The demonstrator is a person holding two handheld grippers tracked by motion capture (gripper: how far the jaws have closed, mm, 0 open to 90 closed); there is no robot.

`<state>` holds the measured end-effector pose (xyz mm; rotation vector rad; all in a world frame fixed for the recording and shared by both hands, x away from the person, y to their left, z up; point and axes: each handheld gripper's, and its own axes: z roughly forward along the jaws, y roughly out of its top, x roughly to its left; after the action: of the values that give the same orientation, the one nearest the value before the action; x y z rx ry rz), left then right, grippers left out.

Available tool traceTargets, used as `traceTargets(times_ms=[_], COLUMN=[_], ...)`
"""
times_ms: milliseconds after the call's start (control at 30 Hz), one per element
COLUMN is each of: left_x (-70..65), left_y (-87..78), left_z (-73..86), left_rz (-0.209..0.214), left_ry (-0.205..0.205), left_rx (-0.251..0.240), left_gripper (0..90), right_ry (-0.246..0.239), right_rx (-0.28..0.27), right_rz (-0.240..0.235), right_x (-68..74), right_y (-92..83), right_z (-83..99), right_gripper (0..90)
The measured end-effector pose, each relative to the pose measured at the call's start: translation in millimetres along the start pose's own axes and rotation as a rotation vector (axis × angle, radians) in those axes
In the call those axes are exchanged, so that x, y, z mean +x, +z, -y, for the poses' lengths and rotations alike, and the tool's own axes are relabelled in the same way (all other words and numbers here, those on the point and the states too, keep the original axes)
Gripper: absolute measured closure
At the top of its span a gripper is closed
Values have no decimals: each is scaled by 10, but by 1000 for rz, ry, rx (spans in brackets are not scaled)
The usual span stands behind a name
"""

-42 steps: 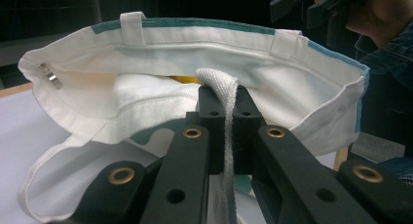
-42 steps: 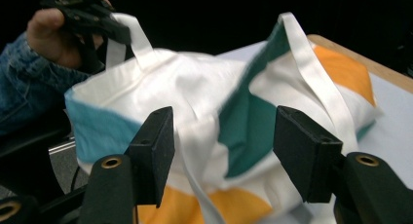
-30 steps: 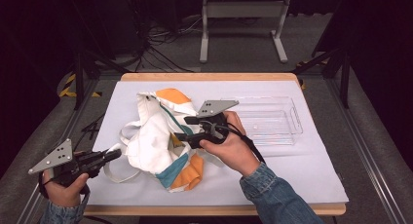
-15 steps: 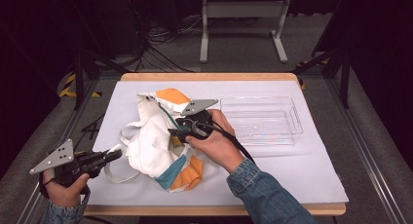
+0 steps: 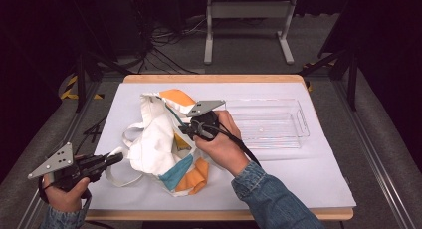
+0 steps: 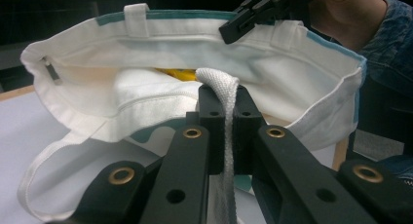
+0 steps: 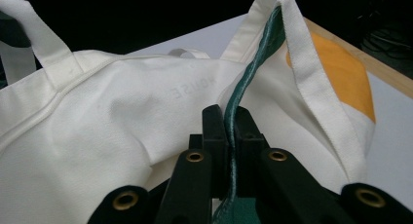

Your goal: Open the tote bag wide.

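A white tote bag point(image 5: 157, 142) with orange and teal patches lies open on the white sheet. My left gripper point(image 5: 117, 158) sits at the table's near left corner. In the left gripper view it point(image 6: 225, 95) is shut on the bag's white woven handle point(image 6: 220, 80). My right gripper point(image 5: 183, 130) is at the bag's upper side. Its jaws have just been closing and now pinch the teal-edged rim point(image 7: 260, 58) between the pads, as the right gripper view point(image 7: 230, 118) shows. That gripper point(image 6: 253, 17) also appears on the far rim in the left gripper view.
A clear plastic tray point(image 5: 293, 120) stands to the right of the bag, behind my right hand. The white sheet point(image 5: 298, 174) covers a wooden table point(image 5: 219, 78). Dark floor, cables and a metal stand lie beyond the far edge.
My right gripper has shifted a little left to the bag's rim and its jaws have closed on the rim. The left gripper and its handle have stayed put.
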<state>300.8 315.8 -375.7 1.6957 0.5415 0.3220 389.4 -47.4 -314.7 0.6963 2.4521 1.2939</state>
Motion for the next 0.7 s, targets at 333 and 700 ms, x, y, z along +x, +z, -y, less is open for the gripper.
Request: traceTargets(times_ms=[333, 700], left_x=[-17, -54], left_y=[-91, -156], left_z=[-20, -60], left_rz=[-27, -37], left_ry=[4, 27], left_rx=[-44, -60], left_gripper=[868, 868], right_ry=[-11, 50], right_rx=[-65, -142], right_rz=[44, 143], right_x=[-26, -136], right_y=[-245, -559], right_z=[-22, 142], right_gripper=[871, 872])
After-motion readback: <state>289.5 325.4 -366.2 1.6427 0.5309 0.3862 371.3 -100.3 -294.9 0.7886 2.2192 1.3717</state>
